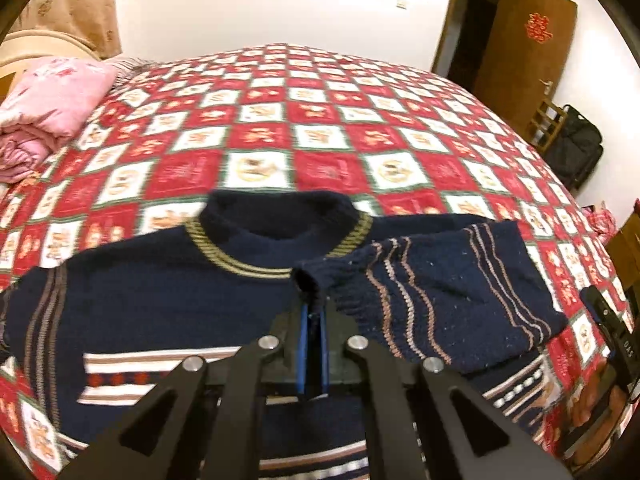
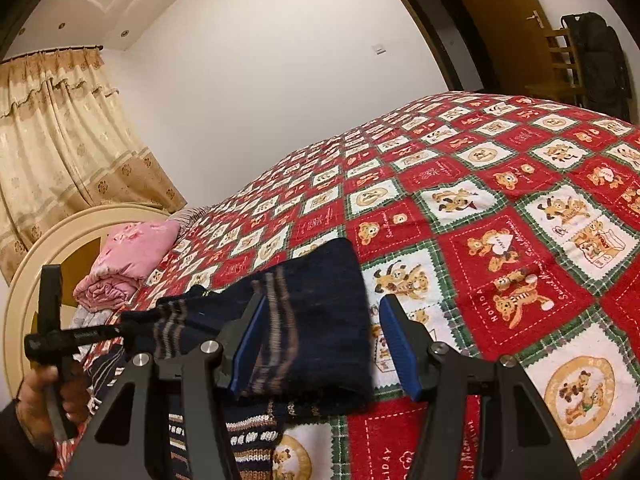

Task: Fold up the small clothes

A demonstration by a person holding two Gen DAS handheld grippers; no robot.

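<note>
Blue pads (image 1: 305,344) of the left gripper (image 1: 313,300) pinch the cuff (image 1: 306,280) of the navy sweater (image 1: 160,288), its striped sleeve (image 1: 440,292) drawn across the chest. Right gripper (image 2: 324,344) stands half open with nothing clamped, the sleeve's shoulder end lying between its fingers. Sweater lies face up on the red checked bedspread (image 1: 320,128), near a pink quilt (image 1: 44,108)
</note>
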